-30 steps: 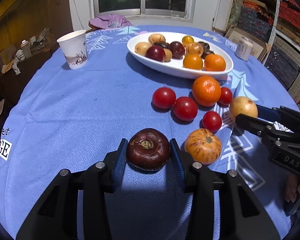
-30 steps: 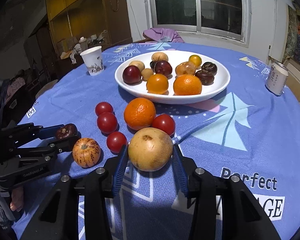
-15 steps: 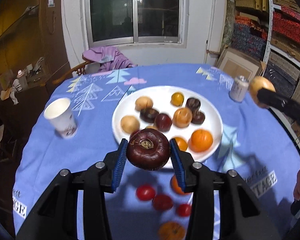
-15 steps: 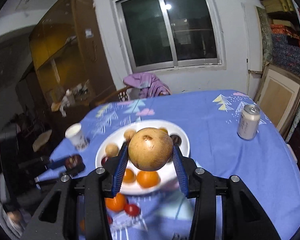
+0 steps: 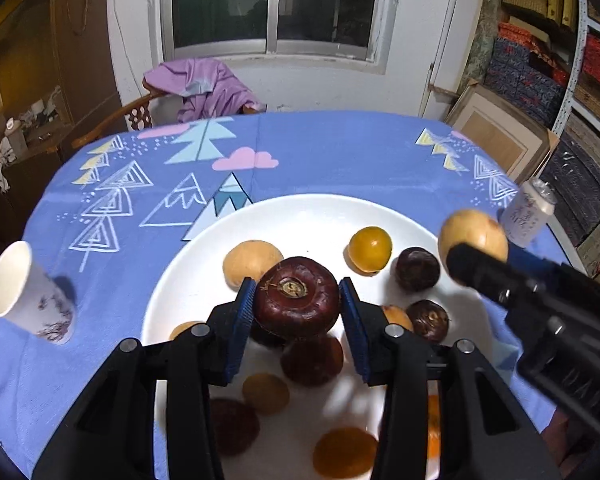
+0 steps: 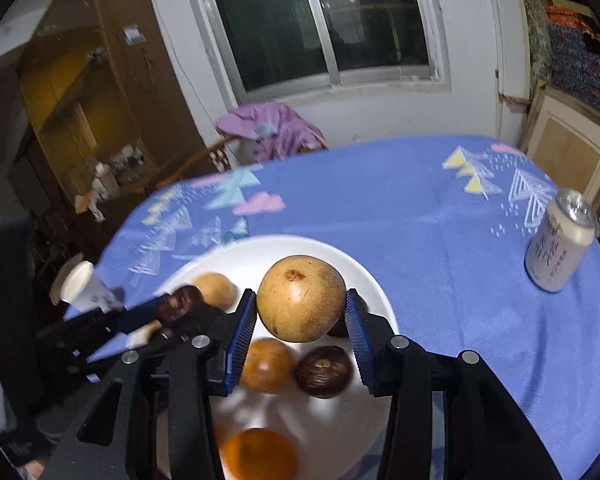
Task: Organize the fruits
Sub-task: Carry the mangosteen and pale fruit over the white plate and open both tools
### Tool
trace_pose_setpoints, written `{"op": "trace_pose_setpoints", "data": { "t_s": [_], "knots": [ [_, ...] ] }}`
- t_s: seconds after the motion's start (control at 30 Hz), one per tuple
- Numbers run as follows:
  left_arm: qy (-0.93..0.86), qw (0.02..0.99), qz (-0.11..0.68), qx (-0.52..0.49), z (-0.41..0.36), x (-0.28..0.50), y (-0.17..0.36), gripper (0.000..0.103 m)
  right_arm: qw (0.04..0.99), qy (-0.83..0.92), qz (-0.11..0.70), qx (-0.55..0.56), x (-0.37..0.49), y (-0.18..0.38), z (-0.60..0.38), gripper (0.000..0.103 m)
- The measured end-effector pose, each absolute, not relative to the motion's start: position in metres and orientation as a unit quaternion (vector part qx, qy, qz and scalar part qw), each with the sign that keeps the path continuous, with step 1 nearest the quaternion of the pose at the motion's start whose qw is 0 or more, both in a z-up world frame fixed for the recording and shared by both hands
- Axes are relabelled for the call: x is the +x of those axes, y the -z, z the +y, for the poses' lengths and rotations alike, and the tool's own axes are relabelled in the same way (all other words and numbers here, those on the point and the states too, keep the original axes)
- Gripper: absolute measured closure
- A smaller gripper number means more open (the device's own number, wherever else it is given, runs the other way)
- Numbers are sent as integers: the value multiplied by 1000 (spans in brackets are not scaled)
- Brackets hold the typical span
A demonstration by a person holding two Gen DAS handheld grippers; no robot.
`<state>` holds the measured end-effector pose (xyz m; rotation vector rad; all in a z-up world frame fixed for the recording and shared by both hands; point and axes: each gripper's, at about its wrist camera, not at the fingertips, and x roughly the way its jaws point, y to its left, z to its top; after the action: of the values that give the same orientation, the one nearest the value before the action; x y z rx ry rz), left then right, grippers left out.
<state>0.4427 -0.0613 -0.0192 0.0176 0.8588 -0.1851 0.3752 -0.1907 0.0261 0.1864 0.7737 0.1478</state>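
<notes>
Both grippers now over plate [image 5: 204,248], up from cloth | left gripper [image 5: 296,300] clamps dark fruit [image 5: 296,298] | right gripper [image 6: 301,310] clamps tan fruit [image 6: 301,298] | plate's near fruits blurred, part hidden by fingers

one white plate [image 5: 320,216], one paper cup [image 5: 28,292], one can [image 6: 560,244], two grippers [image 5: 296,312] [image 6: 302,320]

Dark maroon fruit [image 5: 296,298] and tan round fruit [image 6: 301,298], each clamped in jaws above white fruit-filled plate [image 5: 312,212]
</notes>
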Motion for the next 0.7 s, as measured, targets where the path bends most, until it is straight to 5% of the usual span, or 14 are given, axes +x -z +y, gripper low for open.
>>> {"op": "trace_pose_setpoints", "data": {
  "t_s": [0.33, 0.53, 0.7],
  "knots": [
    [104, 898, 427, -12, -62, 458, 47, 59, 915, -60, 398, 33, 380, -2, -182, 56],
    [113, 897, 426, -41, -51, 457, 44, 40, 916, -66, 393, 52, 382, -3, -191, 49],
    [117, 900, 416, -49, -45, 452, 35, 40, 922, -72, 375, 58, 375, -18, -191, 49]
  ]
}}
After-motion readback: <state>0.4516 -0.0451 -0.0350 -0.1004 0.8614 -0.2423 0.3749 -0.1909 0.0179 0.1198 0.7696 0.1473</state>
